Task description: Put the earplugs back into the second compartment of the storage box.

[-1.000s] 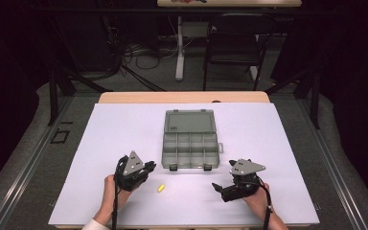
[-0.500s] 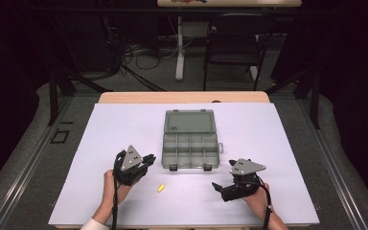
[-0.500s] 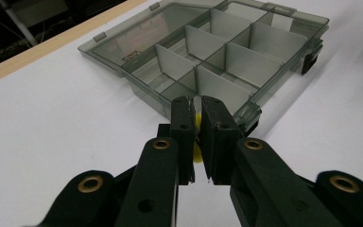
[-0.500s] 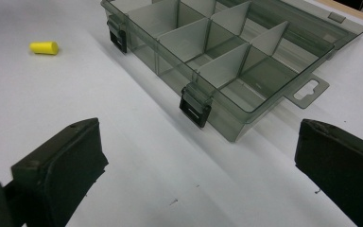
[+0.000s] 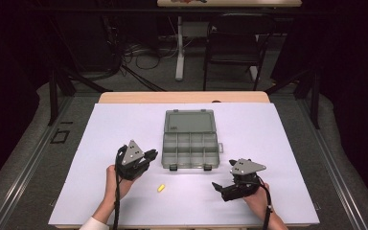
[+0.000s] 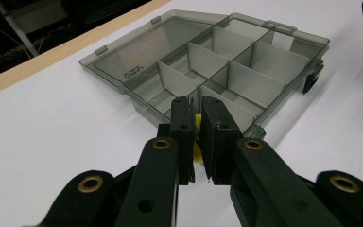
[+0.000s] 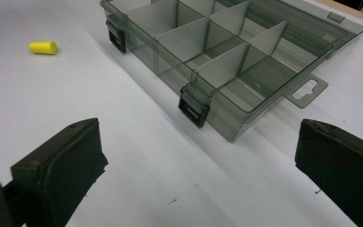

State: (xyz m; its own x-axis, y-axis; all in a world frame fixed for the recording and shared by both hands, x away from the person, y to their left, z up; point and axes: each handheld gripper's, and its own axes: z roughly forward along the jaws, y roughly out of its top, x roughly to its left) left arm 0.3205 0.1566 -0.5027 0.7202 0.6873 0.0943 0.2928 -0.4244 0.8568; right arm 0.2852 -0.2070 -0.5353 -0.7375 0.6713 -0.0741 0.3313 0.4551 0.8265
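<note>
The left tongs (image 6: pixel 196 124) were clamped on a small yellow plug (image 6: pixel 197 137), of which a sliver showed between the nearly closed jaws, held just short of the near left corner of the open compartment box (image 5: pixel 190 142). A second yellow plug (image 5: pixel 161 188) lay loose on the white bench (image 5: pixel 287 143) at about seven o'clock from the box, between the two hands. The step in hand looked like carrying the gripped plug over the box wall and dropping it into a compartment. To do it well, the left tongs would need to rise enough to clear the near rim, come to rest squarely over one cell away from the dividers, and open only once low inside, since so light a piece could bounce out. In the high view the left hand (image 5: pixel 112 184) held its tongs angled toward two o'clock, nose slightly down, at the box's front left corner. The right tongs (image 7: pixel 196 156) gaped wide and empty, resting low at about five o'clock from the box, pointing toward its front latches (image 7: pixel 194 106).
</note>
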